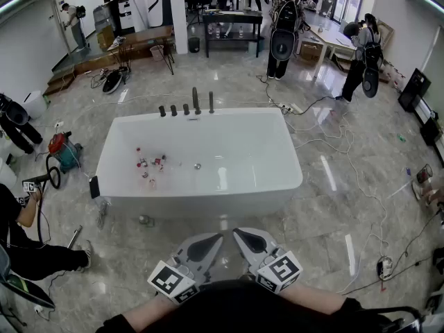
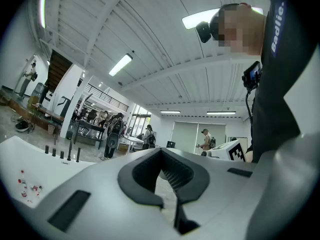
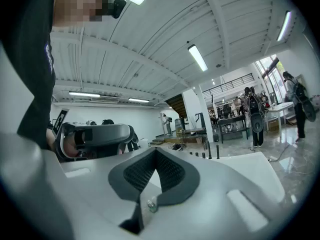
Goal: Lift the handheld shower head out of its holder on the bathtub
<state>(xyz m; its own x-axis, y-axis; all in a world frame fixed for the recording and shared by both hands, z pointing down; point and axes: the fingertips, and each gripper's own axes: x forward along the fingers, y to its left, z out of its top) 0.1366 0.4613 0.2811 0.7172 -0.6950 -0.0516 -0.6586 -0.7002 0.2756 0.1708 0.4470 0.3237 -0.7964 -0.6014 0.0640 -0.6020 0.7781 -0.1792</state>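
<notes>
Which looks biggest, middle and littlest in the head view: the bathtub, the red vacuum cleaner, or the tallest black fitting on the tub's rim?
1. bathtub, by far the biggest.
2. red vacuum cleaner.
3. tallest black fitting, the smallest, though it also stands farther away.

On the far rim of the bathtub, the dark fixtures are too small for you to tell apart by kind. The small items on the tub floor are too small to identify. The head view's bottom edge cuts off your forearms.
</notes>
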